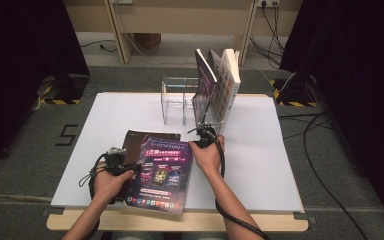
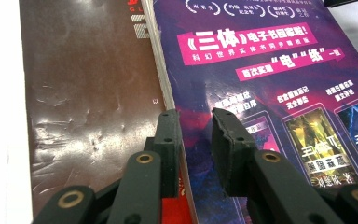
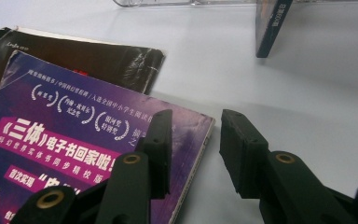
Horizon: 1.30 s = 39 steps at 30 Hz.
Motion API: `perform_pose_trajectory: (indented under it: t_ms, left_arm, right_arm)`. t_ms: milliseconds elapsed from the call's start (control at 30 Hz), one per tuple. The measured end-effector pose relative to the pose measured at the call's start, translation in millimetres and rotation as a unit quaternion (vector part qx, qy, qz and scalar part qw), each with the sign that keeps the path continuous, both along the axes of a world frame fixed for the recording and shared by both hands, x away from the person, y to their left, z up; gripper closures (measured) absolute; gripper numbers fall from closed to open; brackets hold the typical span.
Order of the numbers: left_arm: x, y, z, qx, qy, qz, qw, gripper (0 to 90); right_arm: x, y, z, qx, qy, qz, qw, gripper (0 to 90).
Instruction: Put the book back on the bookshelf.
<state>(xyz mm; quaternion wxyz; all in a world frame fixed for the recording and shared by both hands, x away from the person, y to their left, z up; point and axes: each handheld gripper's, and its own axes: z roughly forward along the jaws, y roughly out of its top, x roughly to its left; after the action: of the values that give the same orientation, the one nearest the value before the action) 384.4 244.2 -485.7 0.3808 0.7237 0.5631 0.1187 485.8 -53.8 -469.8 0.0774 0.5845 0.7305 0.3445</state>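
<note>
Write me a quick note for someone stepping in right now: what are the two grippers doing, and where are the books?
Left gripper: open, jaws straddling the left edge of the purple book, not clamped.
Right gripper: open, holding nothing, at that book's far right corner.
The purple book lies flat on a brown book on the white table.
Done: three books stand upright by the clear rack.
Left: probably lift the purple book, stand it with the others, then the brown one.

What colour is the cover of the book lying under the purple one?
Dark brown, glossy and scuffed, on the lower book; the left gripper view shows it best.
</note>
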Motion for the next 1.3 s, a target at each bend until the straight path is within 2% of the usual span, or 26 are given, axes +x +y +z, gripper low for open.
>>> perform_pose_trajectory:
  t_ms: [233, 867, 1067, 1100, 1300]
  left_arm:
    - [0.2, 0.7, -0.4, -0.004, 0.002, 0.002, 1.0, 72.0]
    - [0.0, 0.1, -0.2, 0.0, 0.0, 0.0, 1.0, 71.9]
    - [-0.8, -1.7, 0.3, 0.008, -0.003, 0.001, 1.0, 72.0]
    - [-0.8, -1.9, 0.4, 0.009, -0.002, 0.002, 1.0, 72.0]
    - [-0.6, -2.2, 0.6, 0.009, -0.002, 0.003, 1.0, 72.1]
  right_arm:
    - [5.9, 4.1, -4.8, 0.004, 0.012, 0.004, 0.9999, 62.1]
    - [10.8, 7.7, -10.2, 0.013, 0.003, 0.004, 0.9999, 56.1]
    - [8.2, 5.1, -11.9, 0.03, 0.002, -0.007, 0.9995, 57.6]
    - [7.6, 2.4, -12.5, 0.042, 0.006, -0.012, 0.999, 58.9]
    - [5.2, -2.2, -12.5, 0.067, 0.025, -0.019, 0.9972, 59.8]
